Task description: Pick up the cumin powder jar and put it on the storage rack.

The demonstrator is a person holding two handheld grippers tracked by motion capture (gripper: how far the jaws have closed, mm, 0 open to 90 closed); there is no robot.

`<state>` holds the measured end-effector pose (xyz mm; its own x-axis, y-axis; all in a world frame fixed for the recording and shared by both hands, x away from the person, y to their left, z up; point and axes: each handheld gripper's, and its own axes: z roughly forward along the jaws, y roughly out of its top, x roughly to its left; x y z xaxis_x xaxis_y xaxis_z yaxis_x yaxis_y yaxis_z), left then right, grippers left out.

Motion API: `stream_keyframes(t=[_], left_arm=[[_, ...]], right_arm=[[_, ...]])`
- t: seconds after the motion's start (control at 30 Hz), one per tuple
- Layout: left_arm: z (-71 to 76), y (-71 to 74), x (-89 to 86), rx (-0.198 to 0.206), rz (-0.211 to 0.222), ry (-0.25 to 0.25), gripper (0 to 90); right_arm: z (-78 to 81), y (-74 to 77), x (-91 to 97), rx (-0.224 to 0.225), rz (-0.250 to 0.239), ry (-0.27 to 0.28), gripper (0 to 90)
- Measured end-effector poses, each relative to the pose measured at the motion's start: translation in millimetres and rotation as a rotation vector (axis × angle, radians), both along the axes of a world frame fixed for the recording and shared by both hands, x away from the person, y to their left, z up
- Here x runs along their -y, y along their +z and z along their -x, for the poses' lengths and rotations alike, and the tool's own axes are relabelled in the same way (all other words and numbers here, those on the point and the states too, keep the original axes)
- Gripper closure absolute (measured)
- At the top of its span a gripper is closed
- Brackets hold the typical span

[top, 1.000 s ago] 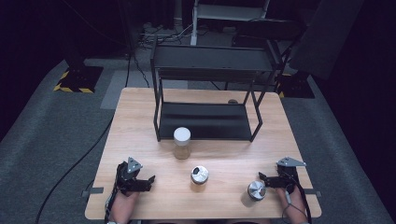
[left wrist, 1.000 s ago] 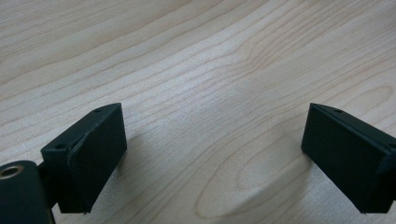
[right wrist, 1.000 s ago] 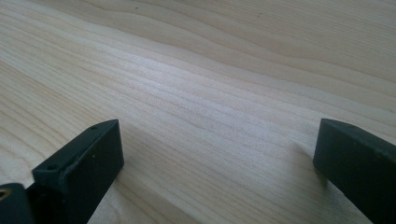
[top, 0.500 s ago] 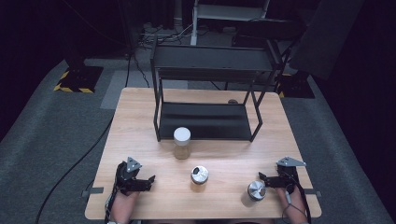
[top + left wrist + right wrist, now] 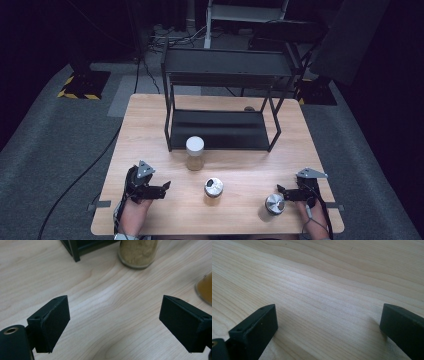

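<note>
Jars: three — white-lidded (image 5: 194, 152), two silver-lidded (image 5: 213, 187) (image 5: 274, 203); one rack (image 5: 220, 129).

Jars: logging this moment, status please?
Left gripper open, closing slightly, empty. Right gripper open, empty. Three jars upright on table. Nothing blocking.

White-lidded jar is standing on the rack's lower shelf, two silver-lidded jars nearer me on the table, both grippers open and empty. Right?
Not quite. The white-lidded jar stands on the table just in front of the rack, not on its shelf, as the high view shows. The rest holds.
</note>
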<state>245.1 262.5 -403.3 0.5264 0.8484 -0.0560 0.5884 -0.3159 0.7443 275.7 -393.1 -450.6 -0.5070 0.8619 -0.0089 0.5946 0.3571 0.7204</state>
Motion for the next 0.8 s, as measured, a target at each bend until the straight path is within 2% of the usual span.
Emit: stream_keyframes(t=[0.17,0.4,0.8], left_arm=[[-2.9,16.5,1.0,0.016,0.007,-0.017,9.2],[-5.2,28.1,2.2,0.028,0.012,-0.023,9.2],[-24.7,49.3,12.1,0.030,0.006,-0.068,9.3]], right_arm=[[-2.6,-0.1,2.8,0.001,0.001,0.021,1.0],[-2.6,-0.1,3.0,0.001,0.000,0.022,1.1],[-2.3,-0.2,2.8,0.001,0.000,0.020,1.1]])
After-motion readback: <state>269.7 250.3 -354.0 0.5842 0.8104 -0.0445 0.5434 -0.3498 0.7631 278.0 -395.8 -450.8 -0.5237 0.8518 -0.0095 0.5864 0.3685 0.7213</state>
